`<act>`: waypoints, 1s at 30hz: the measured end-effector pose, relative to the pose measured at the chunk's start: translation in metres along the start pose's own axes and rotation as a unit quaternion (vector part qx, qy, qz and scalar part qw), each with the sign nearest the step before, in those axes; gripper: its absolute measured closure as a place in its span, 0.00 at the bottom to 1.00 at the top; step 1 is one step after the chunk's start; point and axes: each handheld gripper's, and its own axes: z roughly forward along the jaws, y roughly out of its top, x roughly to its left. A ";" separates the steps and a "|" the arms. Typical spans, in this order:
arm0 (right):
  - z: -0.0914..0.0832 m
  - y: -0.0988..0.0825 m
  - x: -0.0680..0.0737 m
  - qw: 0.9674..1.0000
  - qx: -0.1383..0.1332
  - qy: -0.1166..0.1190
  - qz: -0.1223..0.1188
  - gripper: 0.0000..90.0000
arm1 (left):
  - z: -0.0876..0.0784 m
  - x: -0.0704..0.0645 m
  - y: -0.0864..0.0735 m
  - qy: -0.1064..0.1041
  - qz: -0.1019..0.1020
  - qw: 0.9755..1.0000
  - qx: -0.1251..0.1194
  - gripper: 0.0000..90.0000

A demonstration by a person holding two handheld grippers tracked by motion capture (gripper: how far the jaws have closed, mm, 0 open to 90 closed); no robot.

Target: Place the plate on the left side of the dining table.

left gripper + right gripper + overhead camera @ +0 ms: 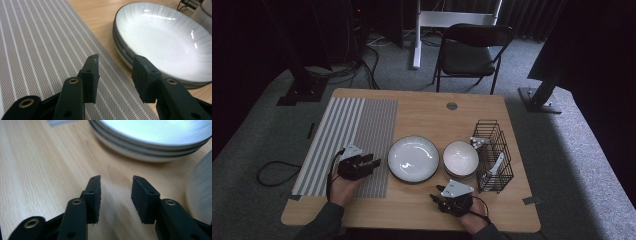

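Just beyond the parted, empty fingers of the left gripper (115,77), over the striped grey placemat (37,50), sits the stacked white ceramic plate (162,40); the right gripper (116,198) fingers, likewise apart, hover above the wooden tabletop (37,170).

White plates (413,158) with dark rims, grey mat (347,142) with white stripes, black wire rack (493,155), pale wood table (422,112)

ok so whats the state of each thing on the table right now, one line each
left gripper: jaws open, empty, above the striped placemat
right gripper: jaws open, empty, above bare table
plates: stacked, upright, top one empty
bowls: stacked beside the plates, top one empty
wire rack: upright at the right, no dishes in it
striped placemat: lying flat, nothing resting on it
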 end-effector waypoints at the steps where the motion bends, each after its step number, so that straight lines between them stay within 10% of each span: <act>1: -0.001 0.002 0.000 1.000 -0.003 -0.005 -0.001 0.68 | 0.001 -0.001 0.003 -0.001 0.002 1.000 -0.001 0.64; 19: 0.006 0.029 0.005 0.998 -0.033 -0.060 -0.014 0.86 | 0.054 -0.008 0.053 -0.001 0.039 0.999 0.027 0.67; 30: 0.006 0.030 -0.002 0.996 -0.040 -0.083 0.002 0.88 | 0.088 -0.009 0.066 0.019 0.035 0.997 0.060 0.86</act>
